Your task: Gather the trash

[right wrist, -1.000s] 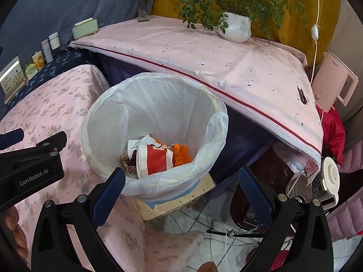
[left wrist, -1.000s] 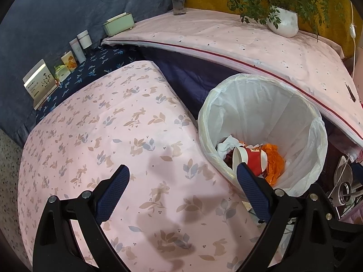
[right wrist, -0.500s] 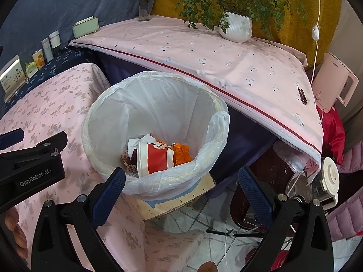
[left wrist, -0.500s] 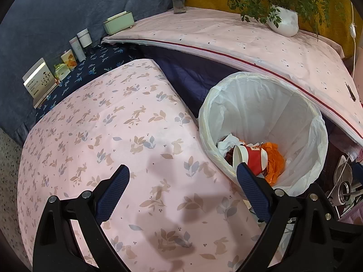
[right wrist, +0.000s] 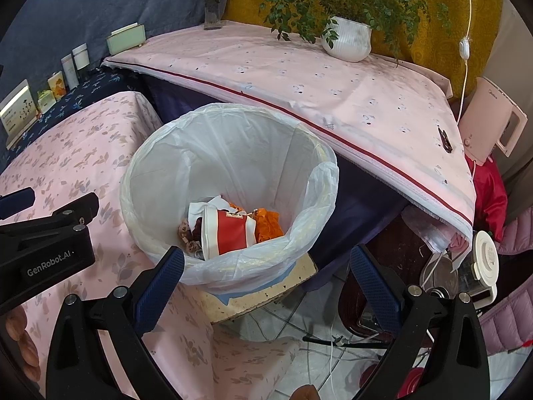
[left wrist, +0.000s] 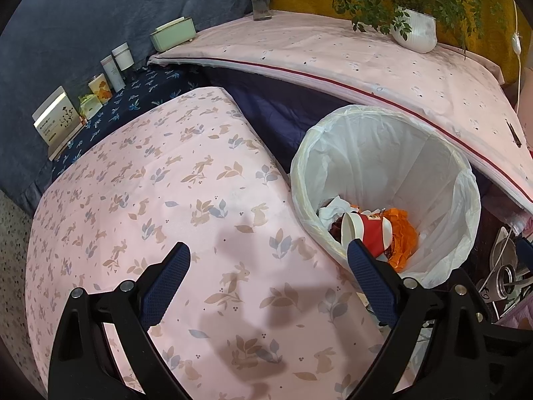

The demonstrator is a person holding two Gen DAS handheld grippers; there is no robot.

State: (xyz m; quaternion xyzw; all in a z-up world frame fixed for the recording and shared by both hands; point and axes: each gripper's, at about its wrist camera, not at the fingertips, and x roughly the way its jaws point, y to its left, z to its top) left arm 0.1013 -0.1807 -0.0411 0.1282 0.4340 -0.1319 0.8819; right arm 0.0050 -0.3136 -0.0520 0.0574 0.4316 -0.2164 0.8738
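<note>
Trash lay gathered at the bottom of the lined bin [right wrist: 230, 180]: a red-and-white paper cup [right wrist: 230, 231] on its side, crumpled orange plastic [right wrist: 268, 225] to its right, white paper [right wrist: 216, 203] behind it and some brown bits [right wrist: 186, 236] to its left.

Going from left to right, small boxes and tubes [left wrist: 100, 90] stood along the dark blue backdrop, with a pale green box [left wrist: 172, 33] further along. Next came the worktop with the pink rabbit-print cloth [left wrist: 150, 206], bare of rubbish. The left tool [left wrist: 266, 260] hovered over that cloth with its blue-padded fingers [left wrist: 166, 283] spread wide and nothing between them; the right-hand finger overlapped the bin's near edge in the left wrist view.

The bin stood just beside the worktop's right edge, on a flat, stained board [right wrist: 266, 286]. The right tool [right wrist: 266, 263] hung near the bin's front rim, its jaws also wide apart and empty. Behind the bin ran a second worktop under a pink cloth with a red stripe [right wrist: 316, 90], carrying a flower vase [right wrist: 213, 13] and a white plant pot [right wrist: 348, 41]. Far right, a pink appliance [right wrist: 489, 123] stood beside that worktop, with clutter on the floor below it.
</note>
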